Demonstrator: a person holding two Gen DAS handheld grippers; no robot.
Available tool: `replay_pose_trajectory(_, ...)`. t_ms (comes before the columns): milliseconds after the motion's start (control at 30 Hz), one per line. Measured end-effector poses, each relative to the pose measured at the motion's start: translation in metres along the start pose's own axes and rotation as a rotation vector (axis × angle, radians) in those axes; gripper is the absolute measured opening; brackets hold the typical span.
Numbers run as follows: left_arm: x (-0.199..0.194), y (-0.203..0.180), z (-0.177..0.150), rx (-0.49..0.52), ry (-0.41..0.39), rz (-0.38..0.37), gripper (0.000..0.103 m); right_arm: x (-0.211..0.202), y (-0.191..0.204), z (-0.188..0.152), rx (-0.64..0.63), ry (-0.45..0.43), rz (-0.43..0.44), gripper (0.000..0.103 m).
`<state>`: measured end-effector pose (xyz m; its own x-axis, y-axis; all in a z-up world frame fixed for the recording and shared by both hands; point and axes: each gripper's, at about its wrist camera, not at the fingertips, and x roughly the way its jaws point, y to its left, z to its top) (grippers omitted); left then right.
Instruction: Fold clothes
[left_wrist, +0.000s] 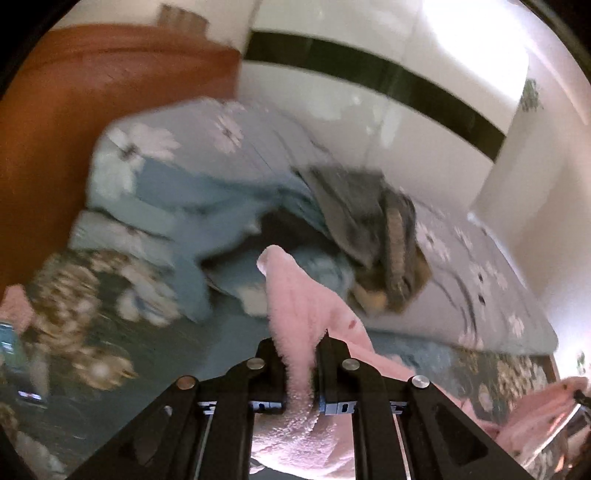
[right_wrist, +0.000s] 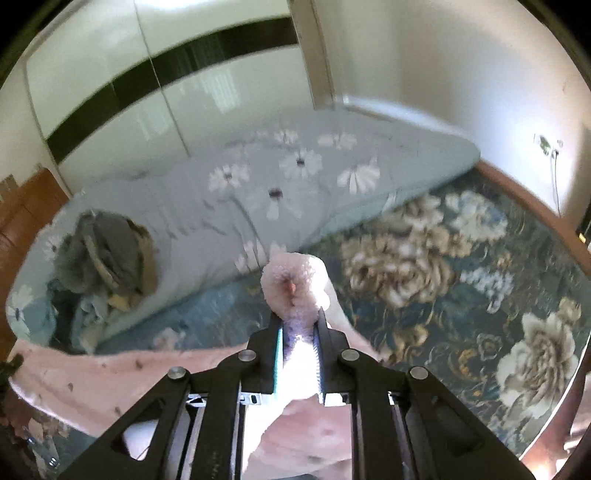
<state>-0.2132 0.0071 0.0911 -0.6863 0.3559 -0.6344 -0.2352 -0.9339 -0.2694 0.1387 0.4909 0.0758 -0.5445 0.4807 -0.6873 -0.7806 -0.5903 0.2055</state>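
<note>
A fluffy pink garment (left_wrist: 295, 295) is clamped between the pads of the left gripper (left_wrist: 299, 343) and likewise pinched by the right gripper (right_wrist: 299, 325), held above the floral bedspread (right_wrist: 424, 266); farther off, a grey clothes heap (right_wrist: 99, 251) is seen on the pale blue quilt (right_wrist: 295, 177)

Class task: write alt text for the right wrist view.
The right gripper is shut on a fluffy pink garment above a dark floral bedspread. Behind lie a pale blue daisy-print quilt and a grey clothes heap.
</note>
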Motion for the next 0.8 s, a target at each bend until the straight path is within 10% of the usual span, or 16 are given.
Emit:
replay_pose_trajectory(300,-0.103,0.096,0.023,-0.111,-0.153,0.131,0.011,-0.058,-0.012,0.032,0.001,-0.108,0.040,0.014)
replay_pose_trajectory(600,-0.088,0.131,-0.017,-0.135,-0.052,0.208,0.011,-0.043,-0.098,0.029,0.137,-0.049,-0.125,0.014)
replay_pose_trajectory(800,-0.033,0.135,-0.072,-0.148,0.110,0.259,0.011,0.017,-0.189,-0.034,0.258,0.181,-0.314,0.014)
